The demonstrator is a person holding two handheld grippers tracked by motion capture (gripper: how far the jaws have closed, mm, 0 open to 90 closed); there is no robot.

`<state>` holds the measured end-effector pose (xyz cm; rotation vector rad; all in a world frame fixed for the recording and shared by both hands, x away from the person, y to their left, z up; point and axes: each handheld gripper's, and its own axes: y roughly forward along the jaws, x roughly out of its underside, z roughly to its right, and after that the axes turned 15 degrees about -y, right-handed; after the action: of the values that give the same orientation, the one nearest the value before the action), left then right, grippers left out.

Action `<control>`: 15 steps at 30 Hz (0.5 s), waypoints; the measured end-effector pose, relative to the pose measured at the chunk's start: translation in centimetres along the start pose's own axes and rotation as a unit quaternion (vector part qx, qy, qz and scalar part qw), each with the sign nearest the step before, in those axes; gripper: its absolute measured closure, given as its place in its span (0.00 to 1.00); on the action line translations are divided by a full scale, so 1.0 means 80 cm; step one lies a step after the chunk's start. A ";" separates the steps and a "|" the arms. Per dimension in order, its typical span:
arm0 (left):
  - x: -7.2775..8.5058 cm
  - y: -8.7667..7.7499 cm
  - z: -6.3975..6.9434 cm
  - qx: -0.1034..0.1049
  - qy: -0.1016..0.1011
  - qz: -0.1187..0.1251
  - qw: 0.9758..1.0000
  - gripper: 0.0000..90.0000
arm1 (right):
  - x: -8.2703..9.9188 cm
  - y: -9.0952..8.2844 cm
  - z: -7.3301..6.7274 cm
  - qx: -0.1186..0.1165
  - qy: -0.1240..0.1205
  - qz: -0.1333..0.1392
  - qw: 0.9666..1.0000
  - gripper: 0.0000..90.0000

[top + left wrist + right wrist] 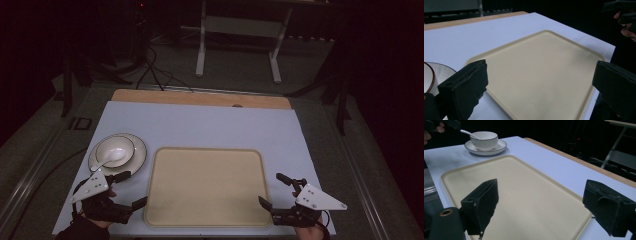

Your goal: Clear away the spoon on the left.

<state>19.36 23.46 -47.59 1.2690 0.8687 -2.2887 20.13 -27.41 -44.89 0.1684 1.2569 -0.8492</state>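
Observation:
A cream tray [207,186] lies empty at the table's near middle. To its left a white bowl [115,150] stands on a white plate [139,158], and a white spoon [106,160] rests in the bowl. My left gripper [133,189] hovers open at the tray's left edge, just in front of the plate. At the tray's right edge my right gripper [270,189] is open too. In the left gripper view the jaws stand wide apart [541,68] over the tray [544,47]. The right gripper view shows my right gripper [544,195] above the tray [519,175], with bowl [484,140] and spoon [467,133] beyond.
A pale blue mat [200,122] covers the wooden table, whose bare edge [200,98] shows at the back. Cables [155,75] and a white stand [240,35] are on the dark floor behind. A metal rail [370,190] runs along the right side.

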 end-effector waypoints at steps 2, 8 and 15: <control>-0.001 0.000 -0.001 0.006 -0.006 -0.008 1.000 0.01 | -0.001 -0.001 0.000 -0.001 0.000 0.002 1.000 0.15; -0.004 0.004 0.008 0.019 0.008 -0.030 0.999 0.01 | -0.003 -0.001 -0.003 -0.004 -0.007 0.004 1.000 0.15; -0.016 0.006 0.027 0.047 0.026 -0.059 0.997 0.01 | -0.005 0.001 -0.007 -0.009 -0.015 0.001 1.000 0.15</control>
<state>19.02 21.70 -45.80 1.3552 0.8844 -2.4233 19.75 -26.87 -44.74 0.1435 1.2361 -0.8353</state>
